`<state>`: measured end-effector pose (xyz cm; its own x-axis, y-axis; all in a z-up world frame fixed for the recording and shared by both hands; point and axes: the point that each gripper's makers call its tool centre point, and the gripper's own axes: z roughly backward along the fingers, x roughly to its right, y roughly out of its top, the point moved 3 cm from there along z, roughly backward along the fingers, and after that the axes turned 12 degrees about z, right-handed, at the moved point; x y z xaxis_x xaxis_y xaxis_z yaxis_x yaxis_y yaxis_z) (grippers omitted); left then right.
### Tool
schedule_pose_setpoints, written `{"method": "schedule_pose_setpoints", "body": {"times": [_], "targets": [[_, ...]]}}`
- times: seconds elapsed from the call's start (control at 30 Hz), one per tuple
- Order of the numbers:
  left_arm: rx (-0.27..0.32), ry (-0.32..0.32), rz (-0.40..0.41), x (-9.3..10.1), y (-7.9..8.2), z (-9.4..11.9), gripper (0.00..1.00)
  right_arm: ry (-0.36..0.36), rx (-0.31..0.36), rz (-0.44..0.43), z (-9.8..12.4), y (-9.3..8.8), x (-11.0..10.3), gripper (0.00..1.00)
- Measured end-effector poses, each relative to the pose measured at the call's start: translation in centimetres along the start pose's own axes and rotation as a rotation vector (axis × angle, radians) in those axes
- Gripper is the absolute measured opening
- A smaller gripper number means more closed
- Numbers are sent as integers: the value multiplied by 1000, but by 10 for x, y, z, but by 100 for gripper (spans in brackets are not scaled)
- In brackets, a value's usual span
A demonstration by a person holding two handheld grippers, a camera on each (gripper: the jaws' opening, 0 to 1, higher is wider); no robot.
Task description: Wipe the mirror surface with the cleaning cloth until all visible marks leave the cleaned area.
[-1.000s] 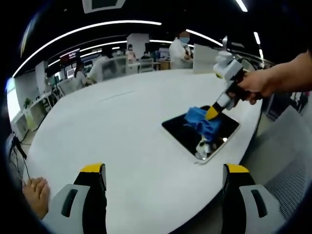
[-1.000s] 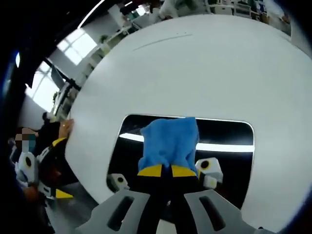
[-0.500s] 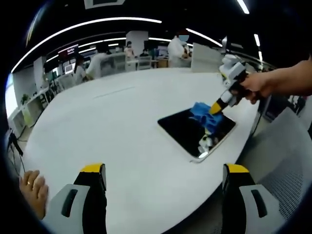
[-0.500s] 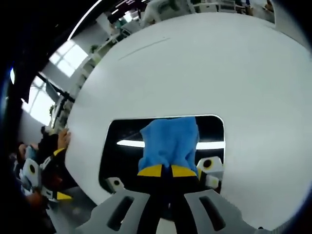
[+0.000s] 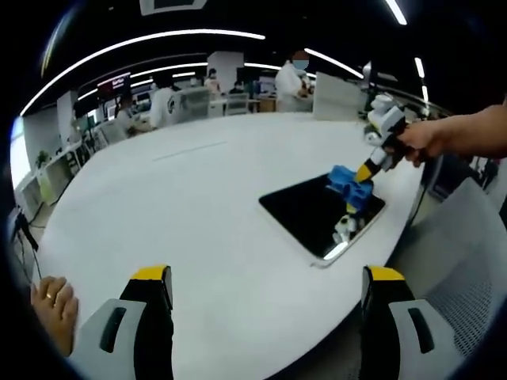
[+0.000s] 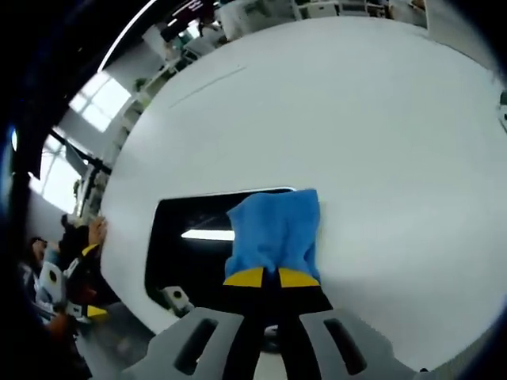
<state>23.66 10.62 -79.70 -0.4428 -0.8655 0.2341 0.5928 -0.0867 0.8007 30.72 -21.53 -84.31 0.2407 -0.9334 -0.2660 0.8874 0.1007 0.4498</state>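
In the left gripper view we see our left hand-held gripper (image 5: 265, 297) held low over the near edge of the white counter (image 5: 182, 198), level and pointing across it, its two yellow-tipped jaws standing wide apart with nothing between them. Across the counter the mirror (image 5: 321, 215) lies flat near the far right edge, a dark rectangle with a pale rim. Our right hand (image 5: 424, 141) reaches in from the right with the forearm stretched out above the counter's edge, gripping the handle of the right hand-held gripper (image 5: 364, 172), which slants down and to the left toward the mirror. Its jaws are closed on the blue cleaning cloth (image 5: 348, 184), and the cloth is pressed on the mirror's far right corner. In the right gripper view the right hand-held gripper (image 6: 264, 278) looks steeply down, its yellow tips drawn together on the bunched lower end of the cleaning cloth (image 6: 275, 237), which fans out ahead of the jaws. There the cloth covers the right end of the mirror (image 6: 190, 233) and overlaps its edge onto the counter (image 6: 341, 127). A bright strip of light reflects in the dark glass beside the cloth. A hand (image 5: 54, 308) rests on the counter's near left edge in the left gripper view.
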Motion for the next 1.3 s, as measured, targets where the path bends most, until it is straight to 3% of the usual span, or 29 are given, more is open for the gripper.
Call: {"method": "schedule_pose_setpoints", "body": {"times": [0.17,0.23,0.37,0.5,0.67,0.8,0.9,0.97,1.3], "targets": [[4,-3,-4,1,0,0,100,-3,4,3,-2,0,4,0],[5,0,7,0,0,0,100,-27,7,50,-3,0,3,0],[6,-18,-1,3,0,-1,100,-40,1,-20,-5,0,4,0],[11,-9,4,2,1,0,100,-63,-16,44,-5,1,1,0],[10,1,5,0,1,0,100,-32,9,-15,-3,-1,4,0],[22,-7,16,1,2,0,100,-133,20,126,4,2,8,0],[14,2,6,1,1,0,100,-114,19,104,3,-1,5,0],[12,3,7,0,1,0,100,-132,27,168,3,-1,4,0],[19,9,14,-1,2,1,100,-122,51,92,6,-4,4,0]]}}
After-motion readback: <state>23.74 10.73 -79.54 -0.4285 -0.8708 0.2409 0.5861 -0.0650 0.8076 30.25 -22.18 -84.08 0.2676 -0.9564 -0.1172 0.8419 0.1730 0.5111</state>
